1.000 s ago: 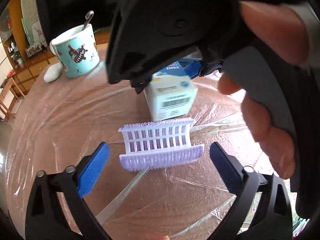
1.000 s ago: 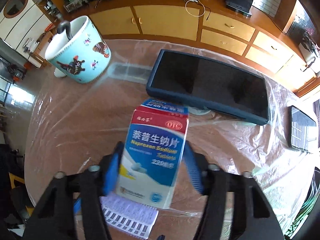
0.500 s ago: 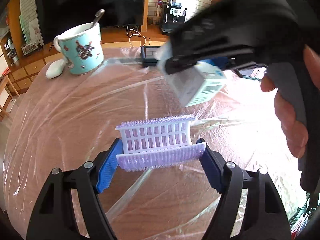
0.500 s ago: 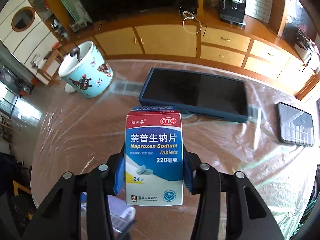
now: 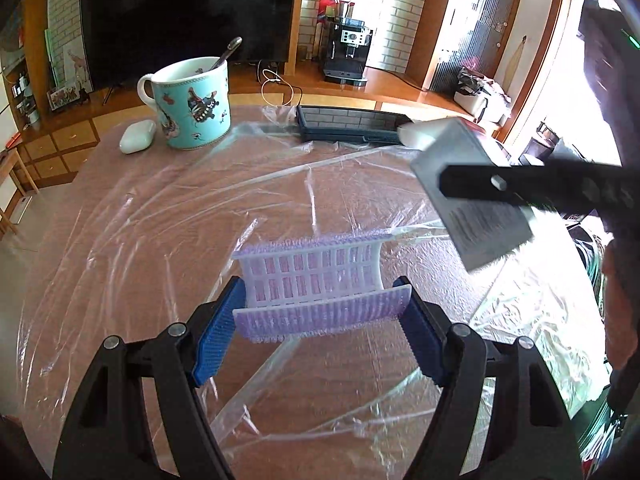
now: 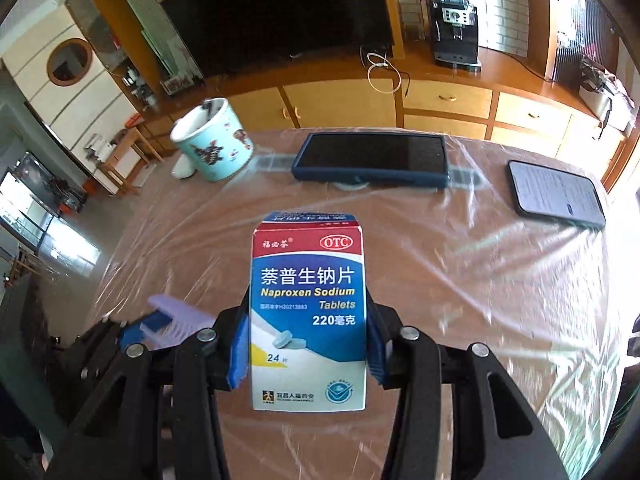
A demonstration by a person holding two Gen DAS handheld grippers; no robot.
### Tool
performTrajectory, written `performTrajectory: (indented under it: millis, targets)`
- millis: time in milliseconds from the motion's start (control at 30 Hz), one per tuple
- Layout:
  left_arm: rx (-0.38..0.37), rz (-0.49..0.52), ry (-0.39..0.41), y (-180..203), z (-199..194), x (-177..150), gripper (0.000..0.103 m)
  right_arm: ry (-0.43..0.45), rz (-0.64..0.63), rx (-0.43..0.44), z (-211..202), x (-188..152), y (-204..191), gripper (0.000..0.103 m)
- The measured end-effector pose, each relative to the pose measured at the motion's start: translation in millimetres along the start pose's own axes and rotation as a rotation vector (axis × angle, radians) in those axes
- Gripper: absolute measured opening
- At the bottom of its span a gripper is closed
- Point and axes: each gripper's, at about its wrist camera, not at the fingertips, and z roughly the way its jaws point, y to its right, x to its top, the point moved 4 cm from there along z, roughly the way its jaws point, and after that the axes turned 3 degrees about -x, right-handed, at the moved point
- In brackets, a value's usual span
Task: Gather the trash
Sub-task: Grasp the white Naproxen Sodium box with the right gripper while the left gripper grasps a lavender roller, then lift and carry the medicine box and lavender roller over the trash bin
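Since the earlier frame, the left hand-held gripper (image 5: 320, 328) has closed from wide open onto the purple plastic clip (image 5: 316, 280), and the right hand-held gripper (image 6: 306, 344) has carried the tablet box (image 6: 308, 316) up and to the right. Both items are now clamped between blue pads above the film-covered surface (image 5: 160, 240). The clip is probably light and flexible; hold it by its end walls. The box is light cardboard and crushable; hold its narrow sides. Only the right wrist view shows the box label and the phone (image 6: 556, 196); only the left shows the earbud case (image 5: 138, 142) beside the mug (image 5: 192, 108).
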Motion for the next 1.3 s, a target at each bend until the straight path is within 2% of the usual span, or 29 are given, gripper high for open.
performTrajectory:
  millis: [267,667,1033,1300]
  targets:
    - [-0.020,0.026,0.024,9,-28,-18,0.076,0.051,-0.007,0.034,-37,-44,-6,0.045]
    - [-0.021,0.095,0.057,19,-66,-47,0.076,0.069,0.020,0.075,-64,-110,-6,0.045]
    - [-0.040,0.108,0.051,19,-91,-78,0.076,0.091,-0.012,0.109,-90,-150,-26,0.045]
    - [-0.052,0.128,0.039,18,-106,-99,0.076,0.075,-0.045,0.130,-99,-175,-39,0.045]
